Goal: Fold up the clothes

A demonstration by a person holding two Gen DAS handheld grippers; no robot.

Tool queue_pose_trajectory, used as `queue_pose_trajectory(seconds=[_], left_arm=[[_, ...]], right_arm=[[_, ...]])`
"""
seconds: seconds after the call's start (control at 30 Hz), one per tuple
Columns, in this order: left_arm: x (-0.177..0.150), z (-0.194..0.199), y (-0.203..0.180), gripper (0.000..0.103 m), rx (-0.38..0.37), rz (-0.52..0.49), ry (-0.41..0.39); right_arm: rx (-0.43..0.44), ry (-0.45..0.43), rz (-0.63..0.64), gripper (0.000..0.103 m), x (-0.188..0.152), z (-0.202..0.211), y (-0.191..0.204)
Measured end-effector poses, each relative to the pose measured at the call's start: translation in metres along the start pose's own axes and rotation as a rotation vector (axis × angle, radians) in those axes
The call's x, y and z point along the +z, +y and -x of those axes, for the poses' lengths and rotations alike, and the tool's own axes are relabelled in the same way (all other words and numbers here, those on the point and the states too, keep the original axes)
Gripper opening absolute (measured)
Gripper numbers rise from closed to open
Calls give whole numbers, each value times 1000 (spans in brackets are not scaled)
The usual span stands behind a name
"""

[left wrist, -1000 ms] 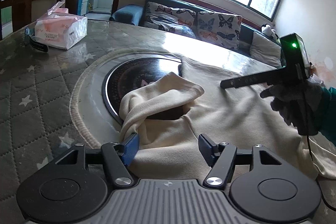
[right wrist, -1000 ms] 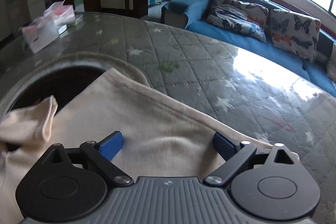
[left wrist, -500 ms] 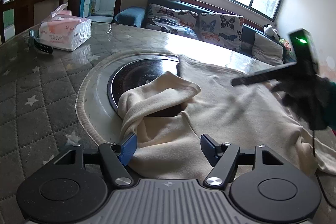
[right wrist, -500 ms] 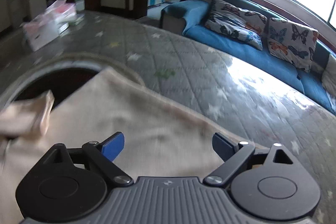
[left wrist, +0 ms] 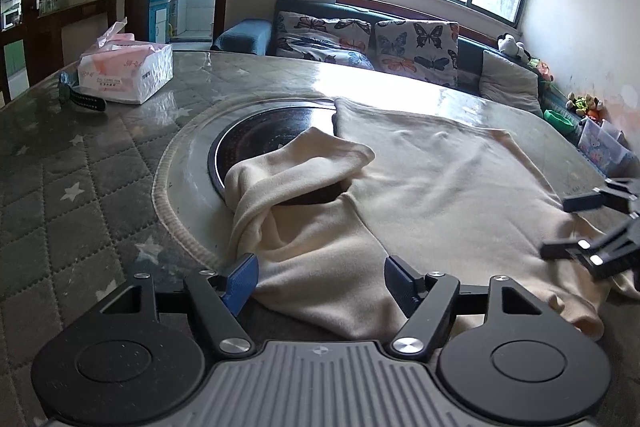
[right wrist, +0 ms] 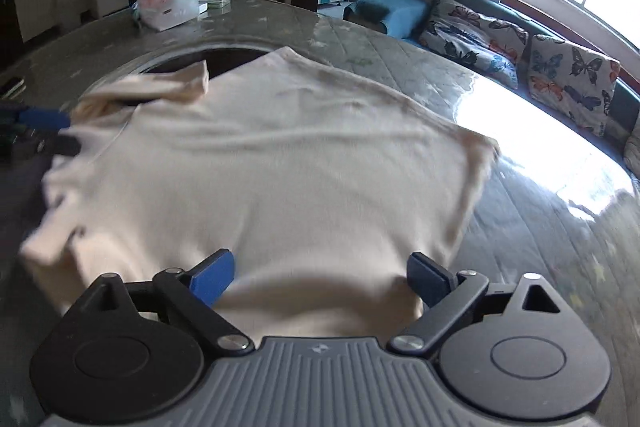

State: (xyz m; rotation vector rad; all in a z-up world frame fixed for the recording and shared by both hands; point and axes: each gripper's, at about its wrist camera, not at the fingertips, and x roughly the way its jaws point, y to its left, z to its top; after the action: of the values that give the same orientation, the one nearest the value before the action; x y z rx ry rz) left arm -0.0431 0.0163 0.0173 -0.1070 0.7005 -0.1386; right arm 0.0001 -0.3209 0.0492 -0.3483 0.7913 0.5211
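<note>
Left wrist view: cream shirt (left wrist: pixel 432 179) spread flat across the quilted, star-patterned table (left wrist: pixel 80 195), near edge right at the fingers. Left gripper (left wrist: pixel 320 279) low over that near hem, blue pads (left wrist: pixel 240 281) spread wide, cloth lying between them, nothing pinched. One sleeve (left wrist: pixel 296 167) flopped back on itself, draped over the rim of the round dark hob (left wrist: pixel 256 139) sunk in the table's middle. Off at the right edge, right gripper (left wrist: pixel 576 227) coming in sideways, two dark fingers apart, just above the shirt's bunched corner. Tissue box (left wrist: pixel 126 73) far left on the table, dark strap (left wrist: pixel 84 101) lying just beside it. Butterfly cushions (left wrist: pixel 368 43) lined up on the sofa beyond, bright window above.

Right wrist view: same shirt (right wrist: pixel 280 167) filling the frame, a bit motion-blurred, folded sleeve (right wrist: pixel 160 89) up at the far left by the hob opening (right wrist: pixel 208 61). Right gripper (right wrist: pixel 320 277) also gaping wide, blue pads (right wrist: pixel 212 277) set either side of the cloth edge, fabric passing under and between, not clamped. Left gripper (right wrist: pixel 44 131) peeking in at the left margin, one blue pad showing beside the shirt's shoulder. Tissue box (right wrist: pixel 172 3) far back on the table (right wrist: pixel 540 227), glare from the window washing out the glassy top to the right.
</note>
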Motion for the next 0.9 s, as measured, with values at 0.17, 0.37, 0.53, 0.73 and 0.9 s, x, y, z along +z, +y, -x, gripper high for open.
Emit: queue_pose_trajectory(seconds=[0.17, 0.37, 0.53, 0.73, 0.9], left_arm=[[-7, 5, 1, 78, 34, -13, 16], [-1, 24, 5, 78, 57, -8, -23], [11, 29, -21, 78, -44, -43, -64], [17, 21, -61, 78, -176, -110, -65], [10, 5, -99, 78, -268, -185, -28]], right_arm=[[10, -6, -64, 96, -28, 23, -4], [-12, -27, -62, 96, -38, 43, 0], [-16, -86, -27, 96, -28, 54, 12], [11, -41, -81, 96, -44, 50, 18], [-24, -87, -193, 96, -60, 82, 3]])
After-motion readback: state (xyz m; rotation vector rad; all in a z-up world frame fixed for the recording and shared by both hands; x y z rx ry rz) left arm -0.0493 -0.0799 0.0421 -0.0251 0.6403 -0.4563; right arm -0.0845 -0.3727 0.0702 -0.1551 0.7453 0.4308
